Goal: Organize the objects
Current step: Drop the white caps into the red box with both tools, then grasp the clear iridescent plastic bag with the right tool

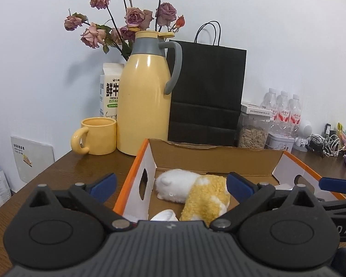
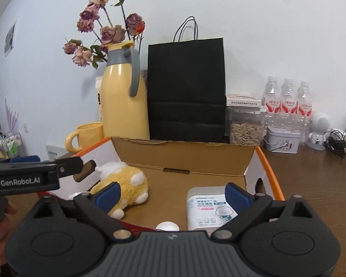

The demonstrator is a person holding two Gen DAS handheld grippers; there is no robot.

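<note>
Left wrist view: plush in the box, left tool (image 1: 171,183) wide open and empty.
Its blue pads stand far apart with nothing between them; the plush (image 1: 193,195) lies on the floor of the box (image 1: 219,159), touching the left wall. A white cap (image 1: 165,215) peeks up at the near edge; I cannot tell what it belongs to.

Right wrist view: right tool (image 2: 174,194) also spread wide, gripping nothing.
A swab pack (image 2: 207,207) stands in the box's right half, between the pads but not pressed by them, well apart from the plush. Both items look stowed. A mug (image 2: 85,136), jug (image 2: 124,99), bag (image 2: 186,92), bottles (image 2: 286,101) and tin (image 2: 281,142) stand on the worktop (image 2: 311,175) outside the box; whether any should follow is a guess.
</note>
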